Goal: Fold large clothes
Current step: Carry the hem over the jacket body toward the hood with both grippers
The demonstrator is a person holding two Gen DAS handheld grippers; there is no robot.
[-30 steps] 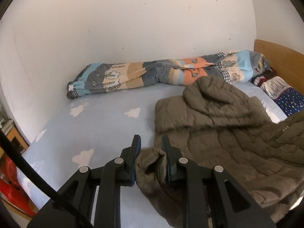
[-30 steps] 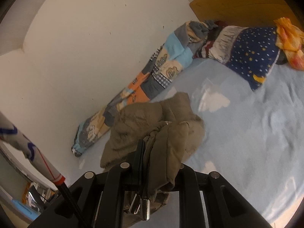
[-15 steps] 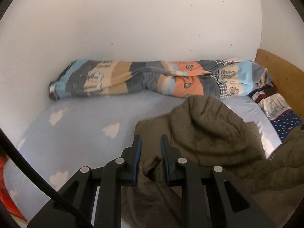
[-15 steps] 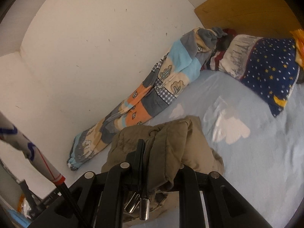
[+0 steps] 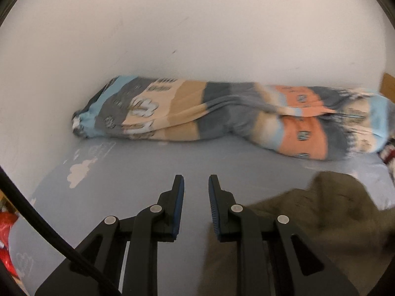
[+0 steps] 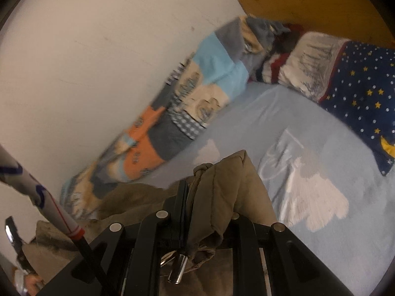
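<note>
- The left gripper (image 5: 196,185) points down at a slant over the pale blue bed (image 5: 138,172). Its jaws are drawn close, with only a narrow slot between the blue pads, and nothing is in that slot.
- The olive padded jacket (image 5: 333,209) lies crumpled on the bed to the right of that gripper. Its edge runs under the right-hand finger.
- The right gripper (image 6: 209,197) has its jaws closed on a thick fold of the jacket (image 6: 222,192). The fold drapes over the right-hand finger and hides it.
- Small metal pieces hang from the jacket just below that grip.
- A rolled patchwork quilt (image 5: 222,116) lies along the white wall (image 5: 197,37), apart from the jacket.
- A starry navy pillow (image 6: 358,81) lies by the wooden headboard (image 6: 308,7).
</note>
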